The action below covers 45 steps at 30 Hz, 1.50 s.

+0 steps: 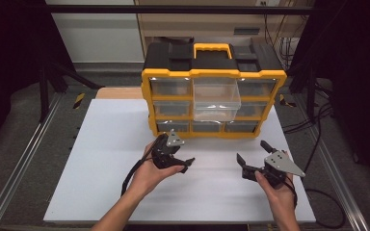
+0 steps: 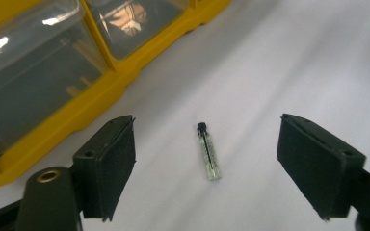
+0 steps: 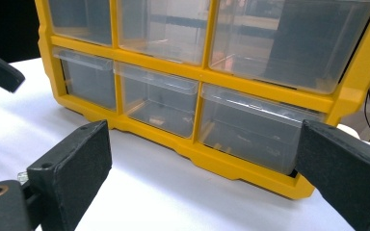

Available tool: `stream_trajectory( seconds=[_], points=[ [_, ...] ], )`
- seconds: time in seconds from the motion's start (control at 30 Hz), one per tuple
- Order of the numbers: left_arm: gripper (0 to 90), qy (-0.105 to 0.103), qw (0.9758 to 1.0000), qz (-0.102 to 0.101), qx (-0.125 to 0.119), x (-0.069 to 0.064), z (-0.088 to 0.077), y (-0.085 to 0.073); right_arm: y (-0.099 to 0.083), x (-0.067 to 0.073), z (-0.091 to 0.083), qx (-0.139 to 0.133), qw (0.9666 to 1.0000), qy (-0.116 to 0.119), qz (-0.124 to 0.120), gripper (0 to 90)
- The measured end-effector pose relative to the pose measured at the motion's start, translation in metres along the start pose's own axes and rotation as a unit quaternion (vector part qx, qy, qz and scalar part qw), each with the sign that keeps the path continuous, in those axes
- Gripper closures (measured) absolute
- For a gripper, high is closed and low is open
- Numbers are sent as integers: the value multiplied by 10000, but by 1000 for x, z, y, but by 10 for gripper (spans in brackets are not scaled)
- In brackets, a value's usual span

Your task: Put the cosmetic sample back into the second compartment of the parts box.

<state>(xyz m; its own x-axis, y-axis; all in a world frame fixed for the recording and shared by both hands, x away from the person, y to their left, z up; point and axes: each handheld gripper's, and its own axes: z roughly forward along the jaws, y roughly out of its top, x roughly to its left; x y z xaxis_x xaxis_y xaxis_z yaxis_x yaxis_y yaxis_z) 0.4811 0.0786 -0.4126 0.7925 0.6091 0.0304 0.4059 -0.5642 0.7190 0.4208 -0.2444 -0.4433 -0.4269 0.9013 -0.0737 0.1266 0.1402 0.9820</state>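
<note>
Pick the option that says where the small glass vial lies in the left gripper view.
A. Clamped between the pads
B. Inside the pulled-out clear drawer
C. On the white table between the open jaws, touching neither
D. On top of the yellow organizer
C: the small glass vial lies flat on the white table, with clear gaps to both pads of the left gripper, beside the yellow organizer.

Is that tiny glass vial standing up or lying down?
Lying down: the vial rests flat on the white table, its black cap pointing toward the yellow organizer.
</note>
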Motion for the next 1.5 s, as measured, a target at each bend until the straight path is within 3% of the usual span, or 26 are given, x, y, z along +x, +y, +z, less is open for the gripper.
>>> stream_trajectory(
  seconds=[0.2,0.43,0.5,0.77,0.93,1.5],
  points=[
    [279,-2,9999,-95,43,-1,8,-7,0,1,2,43,10000,19,-24,59],
    [353,-52,9995,-158,266,-2,21,-9,-1,3,3,77,9999,38,-62,59],
    [418,-110,9993,-175,303,-3,25,-9,-1,3,3,84,9999,52,-71,59],
    [535,-213,9980,-232,551,-6,40,-10,-1,3,4,124,9999,56,-91,59],
    [599,-160,9976,-309,607,-6,48,-11,-1,3,4,151,9998,56,-117,58],
    [705,-147,9956,-435,815,-5,63,-14,-2,3,4,165,9998,78,-101,55]
  ],
)
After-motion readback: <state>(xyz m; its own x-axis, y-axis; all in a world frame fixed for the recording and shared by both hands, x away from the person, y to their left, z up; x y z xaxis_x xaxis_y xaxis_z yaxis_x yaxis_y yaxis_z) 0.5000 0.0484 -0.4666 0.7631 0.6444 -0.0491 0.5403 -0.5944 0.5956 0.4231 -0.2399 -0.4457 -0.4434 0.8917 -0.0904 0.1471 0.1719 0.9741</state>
